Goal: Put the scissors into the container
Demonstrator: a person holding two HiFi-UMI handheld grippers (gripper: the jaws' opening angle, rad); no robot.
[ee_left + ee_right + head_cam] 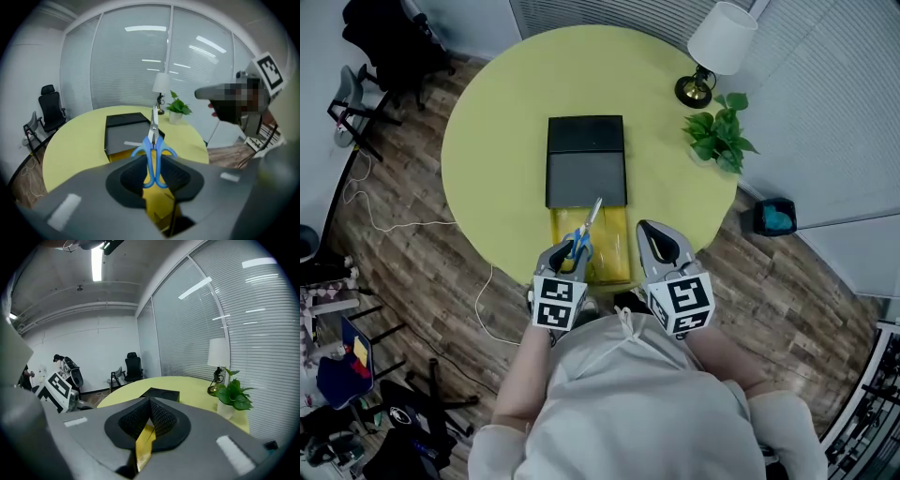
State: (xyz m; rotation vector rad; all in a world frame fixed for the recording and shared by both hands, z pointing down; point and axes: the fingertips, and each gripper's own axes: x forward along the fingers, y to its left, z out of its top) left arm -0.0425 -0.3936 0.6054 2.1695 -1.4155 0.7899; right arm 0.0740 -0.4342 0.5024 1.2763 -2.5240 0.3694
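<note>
Left gripper [569,251] clamped the blue scissors [586,228] by the handles above the yellow container [617,246]; right gripper [649,232] sat closed, nothing in it.

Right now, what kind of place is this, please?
Probably an office or meeting room. It has a round yellow table with a lamp, a black office chair, and blinds along large windows.

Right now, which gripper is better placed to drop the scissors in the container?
Left gripper: it holds the scissors by the blue handles, over the open yellow container. Right gripper is shut, empty.
</note>
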